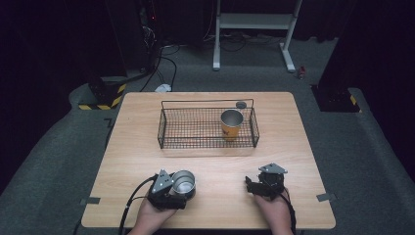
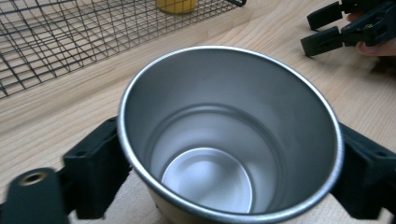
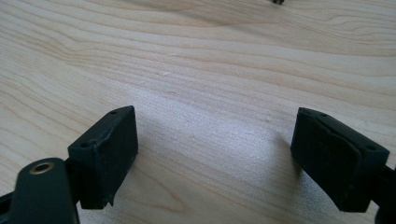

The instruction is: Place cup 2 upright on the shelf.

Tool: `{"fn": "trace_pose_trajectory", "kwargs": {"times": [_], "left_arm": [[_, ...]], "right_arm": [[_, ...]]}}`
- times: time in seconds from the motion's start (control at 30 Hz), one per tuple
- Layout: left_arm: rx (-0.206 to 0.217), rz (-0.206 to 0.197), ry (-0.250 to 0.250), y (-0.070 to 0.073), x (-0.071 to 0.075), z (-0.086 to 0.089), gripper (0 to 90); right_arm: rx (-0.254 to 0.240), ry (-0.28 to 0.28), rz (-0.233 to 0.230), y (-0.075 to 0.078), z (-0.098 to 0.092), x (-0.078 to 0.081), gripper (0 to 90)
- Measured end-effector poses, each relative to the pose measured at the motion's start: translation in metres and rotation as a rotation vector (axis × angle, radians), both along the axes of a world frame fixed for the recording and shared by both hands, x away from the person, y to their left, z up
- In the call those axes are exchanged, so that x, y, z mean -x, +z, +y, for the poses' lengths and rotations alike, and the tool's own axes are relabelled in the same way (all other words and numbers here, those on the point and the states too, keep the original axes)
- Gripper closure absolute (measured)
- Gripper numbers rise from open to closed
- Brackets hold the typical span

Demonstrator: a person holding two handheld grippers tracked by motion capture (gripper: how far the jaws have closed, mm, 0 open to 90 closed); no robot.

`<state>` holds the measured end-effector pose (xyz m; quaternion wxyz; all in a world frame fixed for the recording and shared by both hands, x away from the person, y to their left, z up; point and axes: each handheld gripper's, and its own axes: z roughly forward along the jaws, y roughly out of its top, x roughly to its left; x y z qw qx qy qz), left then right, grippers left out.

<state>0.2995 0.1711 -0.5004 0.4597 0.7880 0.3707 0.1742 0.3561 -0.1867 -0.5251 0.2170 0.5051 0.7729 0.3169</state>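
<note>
No text, label, brand or number can be read anywhere in these views. The yellow cup [image 1: 231, 125] standing in the wire basket [image 1: 169, 128], near the table's [image 1: 147, 161] far edge, bears a dark mark on its side, too small and blurred to make out. The only sign-like marking is the yellow-and-black hazard striping [image 1: 115, 96] on a base on the floor beyond the table's far left corner, and it carries no words.
</note>
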Motion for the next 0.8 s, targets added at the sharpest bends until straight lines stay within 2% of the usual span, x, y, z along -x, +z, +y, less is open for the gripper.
{"fn": "trace_pose_trajectory", "kwargs": {"times": [0.2,0.37,0.5,0.63,0.8], "left_arm": [[-0.031,-0.041,0.014,0.0002,0.003,-0.0026,18.0],[-0.014,-0.031,0.022,0.0001,0.0013,-0.0023,18.6],[-0.02,-0.038,0.026,0.001,0.0014,-0.0021,18.7],[0.004,-0.05,0.03,0.0031,0.0018,-0.0002,18.7],[0.013,-0.059,0.039,0.0056,0.0019,0.0043,18.7]], "right_arm": [[0.0,0.0,-0.002,-0.0001,0.0,0.0,14.6],[0.0,0.0,-0.001,0.0,-0.0001,0.0,14.6],[0.0,0.0,0.0,0.0,0.0,0.0,14.7],[0.0,0.001,0.0,0.0,-0.0001,0.0,14.7],[-0.001,-0.001,0.001,0.0001,0.0002,0.0002,14.8]]}}
